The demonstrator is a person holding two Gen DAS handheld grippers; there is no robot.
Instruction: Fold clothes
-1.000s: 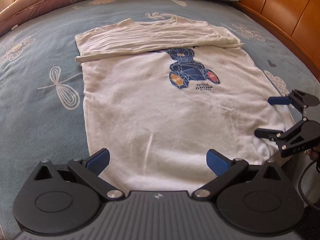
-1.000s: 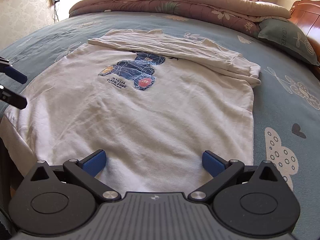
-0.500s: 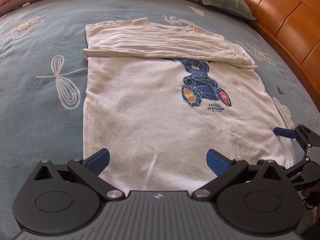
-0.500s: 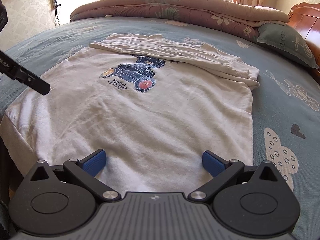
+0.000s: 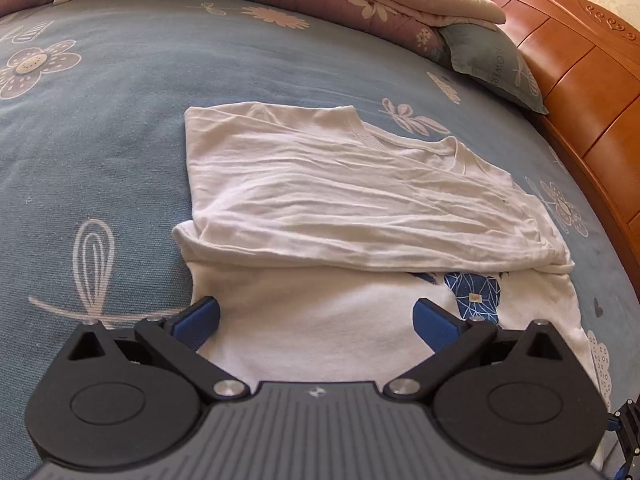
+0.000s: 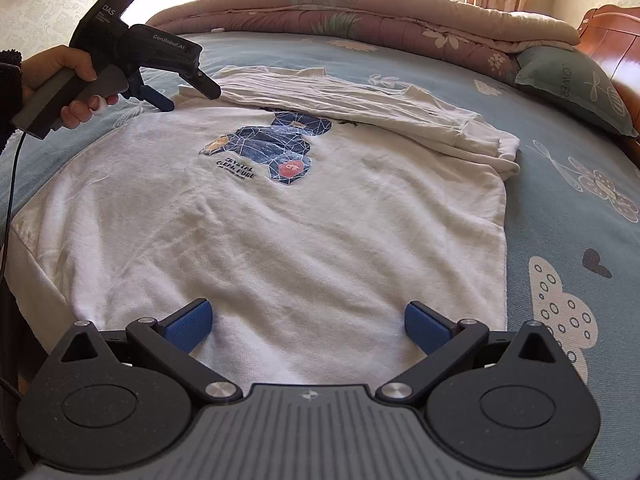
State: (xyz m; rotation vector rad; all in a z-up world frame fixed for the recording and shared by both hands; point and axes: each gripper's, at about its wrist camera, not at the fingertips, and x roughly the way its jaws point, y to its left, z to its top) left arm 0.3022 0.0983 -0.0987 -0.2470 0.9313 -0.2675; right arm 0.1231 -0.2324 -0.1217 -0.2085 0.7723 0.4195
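A white sweatshirt [image 6: 280,240] with a blue bear print [image 6: 276,148] lies flat on the bed. Its upper part with the sleeves is folded down in a band [image 5: 340,200] across the chest. My left gripper [image 5: 316,316] hovers open over the shirt's left side, just below that folded band [image 6: 360,108]. From the right wrist view, the left gripper [image 6: 192,98] is held by a hand above the band's left end. My right gripper [image 6: 308,322] stays open over the hem, nothing between its fingers.
The blue patterned bedsheet [image 5: 100,140] surrounds the shirt. A rolled quilt [image 6: 360,12] and a grey-green pillow [image 5: 492,64] lie at the far end. A wooden headboard [image 5: 580,80] runs along the right. A cable [image 6: 10,184] hangs from the left gripper.
My left gripper has moved forward from the hem up toward the folded band and stayed open. The right gripper has hardly moved.
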